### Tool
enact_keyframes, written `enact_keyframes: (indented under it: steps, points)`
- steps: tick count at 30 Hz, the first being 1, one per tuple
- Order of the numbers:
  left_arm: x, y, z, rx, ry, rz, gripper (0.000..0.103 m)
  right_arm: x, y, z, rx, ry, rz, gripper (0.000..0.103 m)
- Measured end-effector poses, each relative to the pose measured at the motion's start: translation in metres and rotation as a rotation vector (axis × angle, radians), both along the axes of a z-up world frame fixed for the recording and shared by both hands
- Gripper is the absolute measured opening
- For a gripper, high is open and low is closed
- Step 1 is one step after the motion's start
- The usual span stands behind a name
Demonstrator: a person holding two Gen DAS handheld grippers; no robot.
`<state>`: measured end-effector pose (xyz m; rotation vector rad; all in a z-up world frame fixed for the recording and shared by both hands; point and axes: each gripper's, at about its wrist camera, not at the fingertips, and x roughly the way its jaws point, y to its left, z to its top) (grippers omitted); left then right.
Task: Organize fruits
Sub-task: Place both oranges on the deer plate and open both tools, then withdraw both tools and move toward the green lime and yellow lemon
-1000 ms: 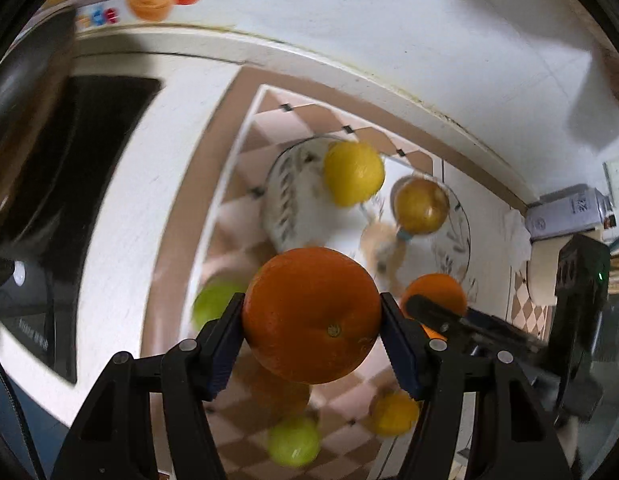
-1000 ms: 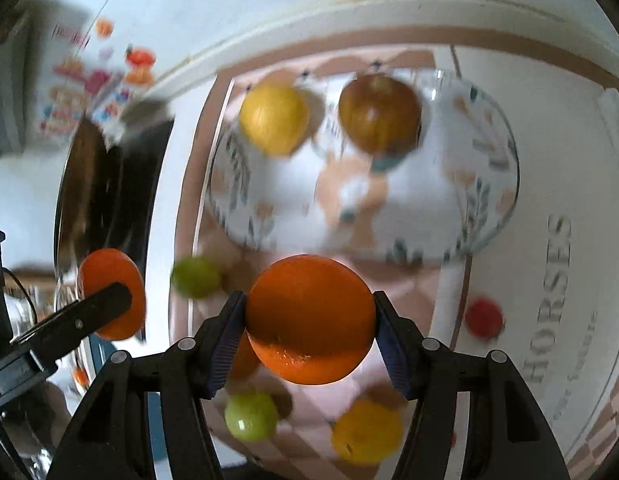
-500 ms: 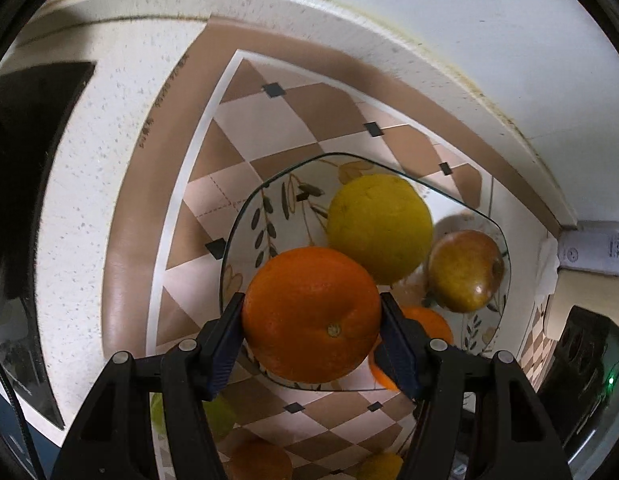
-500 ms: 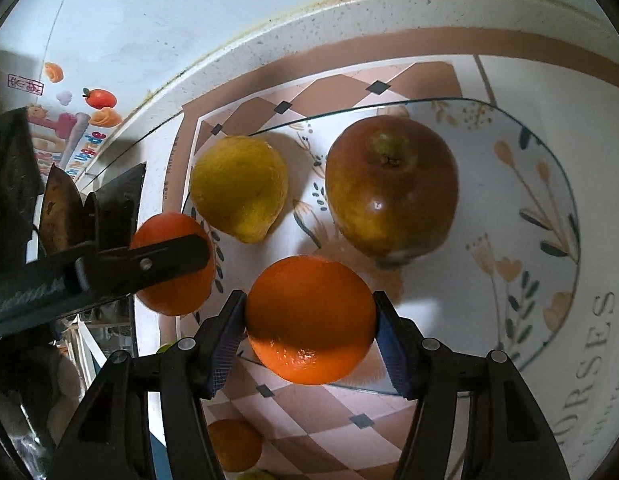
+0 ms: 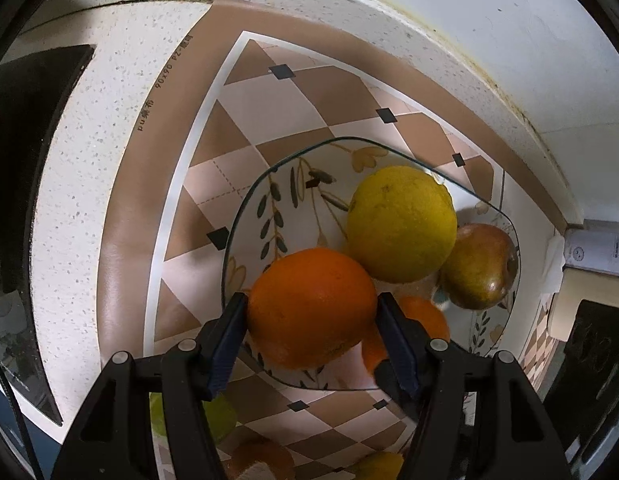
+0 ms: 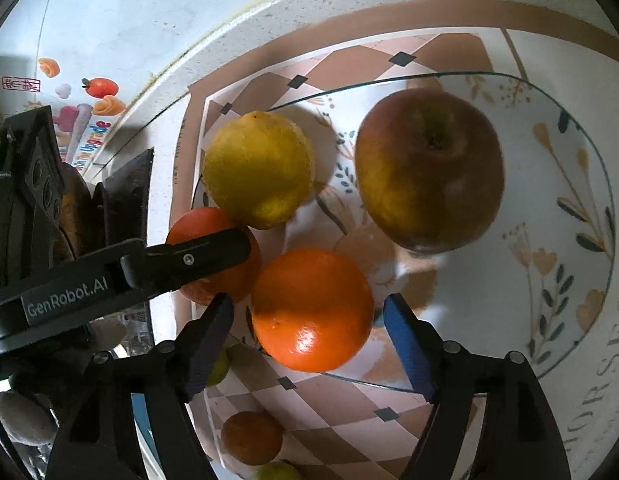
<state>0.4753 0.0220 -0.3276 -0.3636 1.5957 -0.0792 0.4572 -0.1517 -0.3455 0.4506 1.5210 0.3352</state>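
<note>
A glass plate (image 5: pixel 261 184) with a leaf pattern holds a yellow citrus fruit (image 5: pixel 401 224) and a reddish apple (image 5: pixel 479 268). My left gripper (image 5: pixel 311 300) is shut on an orange (image 5: pixel 311 312), low over the plate's near-left rim. In the right wrist view, a second orange (image 6: pixel 311 310) rests on the plate (image 6: pixel 569 240) between the opening jaws of my right gripper (image 6: pixel 309 300). Both pads stand clear of it. The left gripper's finger (image 6: pixel 189 260) and its orange (image 6: pixel 213 224) show just left, beside the citrus fruit (image 6: pixel 259 168) and the apple (image 6: pixel 429 168).
The plate sits on a checkered mat (image 5: pixel 269 92) on a speckled counter against a white wall. Loose fruit lies on the mat nearer me: a green one (image 5: pixel 217 416), a small orange (image 6: pixel 251 436), a yellow one (image 5: pixel 381 464). A black cooktop (image 5: pixel 21 160) is at left.
Both grippers came down over the plate and then stayed still. The right jaws have parted from their orange, which now lies on the plate. The left grip is unchanged.
</note>
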Motion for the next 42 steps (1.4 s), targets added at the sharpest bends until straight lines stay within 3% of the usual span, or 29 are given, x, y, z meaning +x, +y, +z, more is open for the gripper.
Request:
enact_keyframes:
  steps: [3,9,11,14,20,32,42]
  points:
    - [-0.004,-0.001,0.008,0.014,-0.023,-0.014,0.063,-0.004,-0.007,0.006,-0.026,-0.001,-0.010,0.084]
    - [-0.016,0.001,0.034,0.099,-0.092,-0.053,0.079,-0.016,-0.023,0.026,-0.158,-0.051,-0.022,0.093]
    - [-0.023,-0.002,0.044,0.176,-0.130,-0.086,0.098,-0.021,-0.027,0.037,-0.239,-0.081,-0.030,0.093]
    - [-0.037,-0.003,0.058,0.258,-0.189,-0.122,0.098,-0.028,-0.032,0.052,-0.335,-0.128,-0.031,0.093]
    - [-0.066,-0.002,0.080,0.296,-0.263,-0.121,0.098,-0.047,-0.034,0.081,-0.447,-0.201,-0.024,0.094]
    - [-0.140,-0.005,0.145,0.314,-0.449,-0.113,0.098,-0.109,-0.032,0.148,-0.484,-0.333,-0.041,0.094]
    - [-0.192,-0.005,0.193,0.291,-0.550,-0.109,0.098,-0.175,-0.023,0.200,-0.467,-0.437,-0.051,0.094]
